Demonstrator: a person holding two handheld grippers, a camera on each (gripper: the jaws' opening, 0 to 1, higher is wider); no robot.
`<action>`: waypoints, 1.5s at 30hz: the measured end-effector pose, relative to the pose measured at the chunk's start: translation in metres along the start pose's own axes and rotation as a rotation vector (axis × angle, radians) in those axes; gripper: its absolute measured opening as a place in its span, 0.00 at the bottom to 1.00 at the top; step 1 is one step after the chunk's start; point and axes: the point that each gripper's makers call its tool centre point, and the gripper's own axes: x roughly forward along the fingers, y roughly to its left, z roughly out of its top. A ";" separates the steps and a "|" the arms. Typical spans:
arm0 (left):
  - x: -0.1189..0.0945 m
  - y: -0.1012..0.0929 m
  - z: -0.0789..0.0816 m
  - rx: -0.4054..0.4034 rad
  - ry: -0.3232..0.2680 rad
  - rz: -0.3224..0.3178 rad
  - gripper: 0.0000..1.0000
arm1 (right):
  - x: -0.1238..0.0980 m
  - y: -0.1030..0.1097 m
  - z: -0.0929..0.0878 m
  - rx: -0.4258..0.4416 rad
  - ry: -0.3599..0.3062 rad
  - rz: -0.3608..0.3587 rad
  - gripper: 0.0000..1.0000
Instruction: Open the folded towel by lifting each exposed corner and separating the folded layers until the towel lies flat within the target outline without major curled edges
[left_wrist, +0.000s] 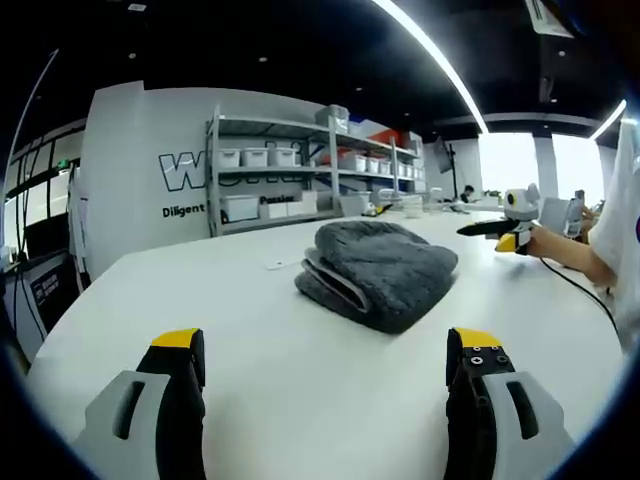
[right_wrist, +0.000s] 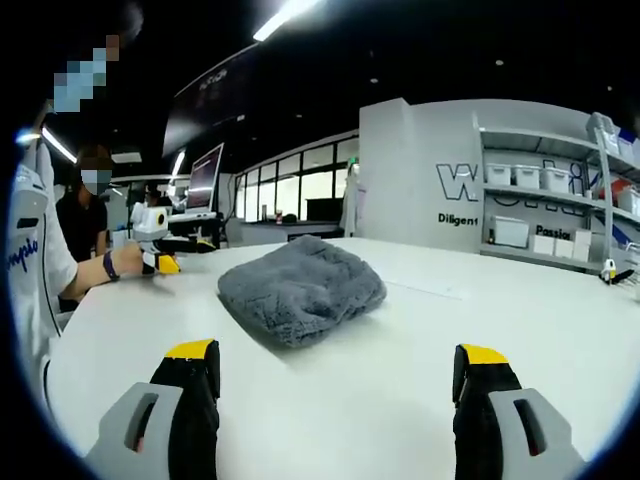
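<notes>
A grey folded towel (left_wrist: 378, 272) lies on the white table (left_wrist: 250, 320), its stacked layers and fold edges facing the left gripper view. My left gripper (left_wrist: 327, 347) is open, low over the table and short of the towel, with nothing between its yellow-tipped jaws. My right gripper (right_wrist: 335, 353) is also open and empty, a little way back from the towel (right_wrist: 300, 288), whose smooth rounded side faces it. Across the towel each view catches the other gripper in a hand: the right gripper (left_wrist: 508, 232) and the left gripper (right_wrist: 160, 250).
Metal shelves with white bins (left_wrist: 300, 170) stand by a lettered wall (left_wrist: 150, 160) behind the table. A black cable (left_wrist: 580, 295) trails over the table at the right. A person's sleeve (right_wrist: 30, 260) and seated people (right_wrist: 95, 200) are beside the table. A monitor (right_wrist: 205, 180) stands further back.
</notes>
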 end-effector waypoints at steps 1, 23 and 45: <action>0.000 0.000 0.000 0.001 0.000 0.001 0.99 | 0.000 0.000 0.000 0.000 -0.001 0.001 0.99; 0.000 0.001 -0.001 -0.002 0.005 0.003 0.99 | 0.001 0.000 -0.002 0.002 0.009 0.001 0.99; 0.000 0.003 -0.002 -0.004 0.009 0.009 0.99 | 0.001 0.000 -0.002 0.003 0.012 0.000 0.99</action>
